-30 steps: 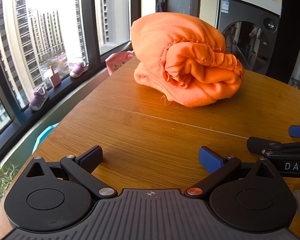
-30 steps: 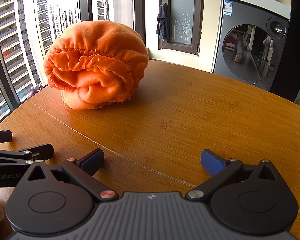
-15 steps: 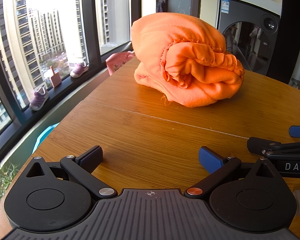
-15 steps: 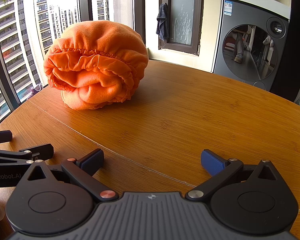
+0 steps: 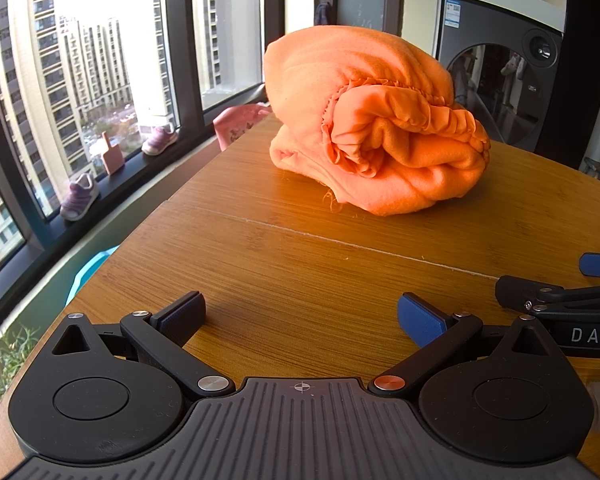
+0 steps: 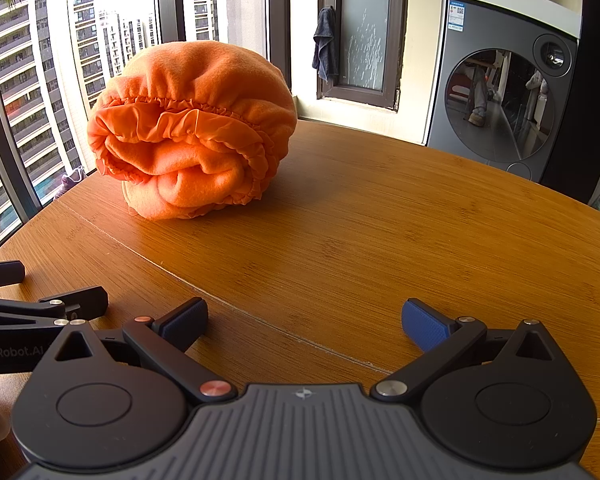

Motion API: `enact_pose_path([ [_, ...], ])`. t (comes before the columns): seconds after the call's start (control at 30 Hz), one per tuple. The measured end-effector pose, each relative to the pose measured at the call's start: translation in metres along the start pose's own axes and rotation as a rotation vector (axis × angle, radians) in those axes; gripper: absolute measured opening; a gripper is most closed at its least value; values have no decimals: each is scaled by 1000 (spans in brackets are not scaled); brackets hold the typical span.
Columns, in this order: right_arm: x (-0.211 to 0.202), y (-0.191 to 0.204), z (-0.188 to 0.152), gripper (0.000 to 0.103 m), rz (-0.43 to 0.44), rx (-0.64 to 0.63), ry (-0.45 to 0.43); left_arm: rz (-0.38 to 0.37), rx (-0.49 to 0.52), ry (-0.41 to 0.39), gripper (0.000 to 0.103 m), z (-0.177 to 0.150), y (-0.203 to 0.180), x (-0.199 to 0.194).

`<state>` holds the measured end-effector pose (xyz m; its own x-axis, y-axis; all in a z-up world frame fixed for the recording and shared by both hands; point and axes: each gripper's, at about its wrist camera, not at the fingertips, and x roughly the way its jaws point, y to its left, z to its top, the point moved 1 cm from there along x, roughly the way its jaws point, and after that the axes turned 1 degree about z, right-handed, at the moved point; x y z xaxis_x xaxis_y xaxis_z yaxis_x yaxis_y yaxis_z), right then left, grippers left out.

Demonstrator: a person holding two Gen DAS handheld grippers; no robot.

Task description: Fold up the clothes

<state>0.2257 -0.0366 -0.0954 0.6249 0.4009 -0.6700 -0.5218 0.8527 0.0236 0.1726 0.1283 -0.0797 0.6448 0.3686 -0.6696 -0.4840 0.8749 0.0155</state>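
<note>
Jaws are held wide and empty on both the left gripper (image 5: 300, 314) and right gripper (image 6: 304, 318), low over bare wooden table (image 6: 380, 232). Ahead, well apart, a bundled orange garment (image 6: 192, 136) with gathered elastic hem is seen near the window-side edge.

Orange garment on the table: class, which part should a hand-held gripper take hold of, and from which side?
Probably the gathered elastic hem of the orange garment, approached from the near, open side. There the hem stands out as a thin ridge over the folds, while the top and back are smooth, rounded bulk.
</note>
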Motion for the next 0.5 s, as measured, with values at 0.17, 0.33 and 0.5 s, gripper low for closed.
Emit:
enact_pose_path([
  [0.17,0,0,0,103,0,0,0,1,-1,0,103,0,0,0],
  [0.33,0,0,0,103,0,0,0,2,-2,0,103,0,-1,1],
  [0.5,0,0,0,103,0,0,0,3,-2,0,103,-1,-1,0],
])
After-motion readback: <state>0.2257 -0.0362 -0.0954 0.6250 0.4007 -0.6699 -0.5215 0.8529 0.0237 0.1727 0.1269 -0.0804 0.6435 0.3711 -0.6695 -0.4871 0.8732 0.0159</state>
